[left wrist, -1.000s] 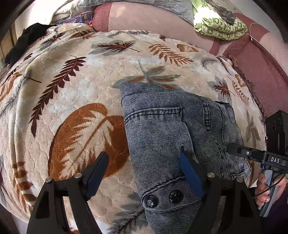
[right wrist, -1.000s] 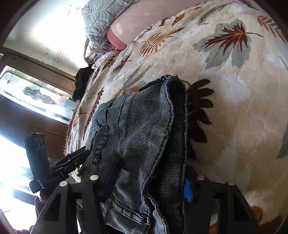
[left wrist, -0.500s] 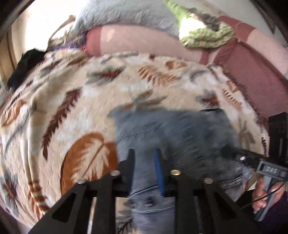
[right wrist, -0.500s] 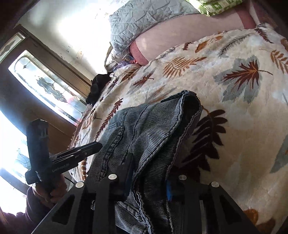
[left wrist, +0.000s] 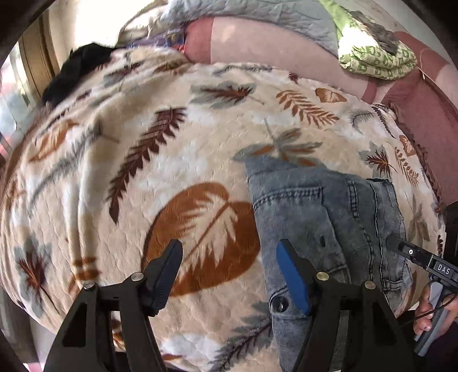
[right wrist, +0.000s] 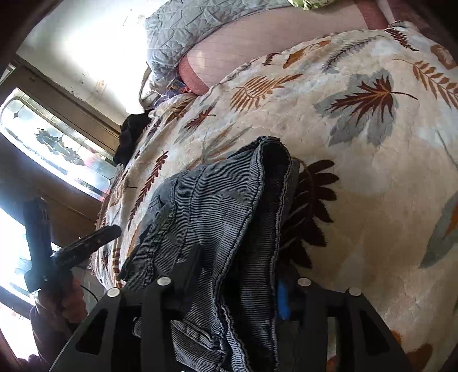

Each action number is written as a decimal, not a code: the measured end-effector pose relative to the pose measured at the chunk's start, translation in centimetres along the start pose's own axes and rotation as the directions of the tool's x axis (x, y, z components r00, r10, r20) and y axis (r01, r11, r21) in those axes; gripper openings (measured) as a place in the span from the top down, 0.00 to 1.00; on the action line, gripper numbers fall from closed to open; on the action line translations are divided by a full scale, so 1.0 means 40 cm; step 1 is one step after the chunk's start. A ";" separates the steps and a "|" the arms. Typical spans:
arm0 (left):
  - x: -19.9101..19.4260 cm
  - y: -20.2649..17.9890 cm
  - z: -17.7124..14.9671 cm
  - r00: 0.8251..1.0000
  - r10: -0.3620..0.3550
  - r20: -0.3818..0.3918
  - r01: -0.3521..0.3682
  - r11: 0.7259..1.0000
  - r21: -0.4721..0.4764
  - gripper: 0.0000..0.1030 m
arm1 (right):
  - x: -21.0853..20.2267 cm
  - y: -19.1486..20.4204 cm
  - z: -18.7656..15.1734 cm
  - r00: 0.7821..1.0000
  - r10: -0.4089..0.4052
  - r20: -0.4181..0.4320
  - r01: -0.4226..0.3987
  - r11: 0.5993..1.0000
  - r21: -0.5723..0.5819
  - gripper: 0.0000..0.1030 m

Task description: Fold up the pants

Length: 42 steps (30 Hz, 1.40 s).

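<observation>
The blue-grey denim pants (left wrist: 320, 217) lie folded into a compact stack on the leaf-print blanket (left wrist: 171, 160), waistband button near me. My left gripper (left wrist: 229, 271) hovers at the stack's left edge, jaws opening, only blanket between them; its blue pad (left wrist: 292, 277) overlaps the denim edge. In the right wrist view the stack's thick folded edge (right wrist: 243, 229) runs between the fingers of my right gripper (right wrist: 237, 283), whose jaws are opening around the denim. Each gripper shows in the other's view: the right gripper (left wrist: 400, 249) and the left gripper (right wrist: 108, 233).
A pink bolster (left wrist: 257, 48) and grey quilt (left wrist: 272, 14) line the bed's far side, with a green patterned bundle (left wrist: 375, 57) at the back right. A black garment (left wrist: 77, 68) lies at the far left. A window (right wrist: 57, 148) stands past the bed's left edge.
My left gripper closed on the denim's near edge, then opened again and shifted left off the stack. The right gripper narrowed on the folded edge, then widened.
</observation>
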<state>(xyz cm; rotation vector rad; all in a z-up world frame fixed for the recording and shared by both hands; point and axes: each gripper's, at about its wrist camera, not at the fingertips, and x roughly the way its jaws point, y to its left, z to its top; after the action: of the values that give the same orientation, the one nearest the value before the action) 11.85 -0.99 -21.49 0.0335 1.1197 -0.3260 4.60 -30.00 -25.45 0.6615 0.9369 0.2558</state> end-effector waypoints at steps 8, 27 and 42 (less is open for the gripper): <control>0.028 0.016 -0.041 0.971 -0.235 -0.038 0.229 0.966 -0.122 0.32 | 0.002 -0.074 0.002 1.000 -0.005 0.010 0.003 0.989 0.144 0.31; 0.042 -0.103 0.002 0.978 -0.203 0.046 0.199 0.978 0.067 0.75 | 0.013 0.081 -0.034 0.998 0.038 0.048 -0.030 0.986 -0.164 0.63; 0.023 -0.195 0.254 0.977 -0.124 0.176 0.091 0.978 0.186 0.75 | -0.015 0.114 0.168 0.971 0.044 0.235 0.006 0.979 -0.205 0.63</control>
<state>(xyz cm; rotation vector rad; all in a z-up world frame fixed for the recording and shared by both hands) 18.99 -10.54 -16.74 0.0977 0.9053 -0.5154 10.04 -29.51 -19.40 0.4984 0.6630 0.2789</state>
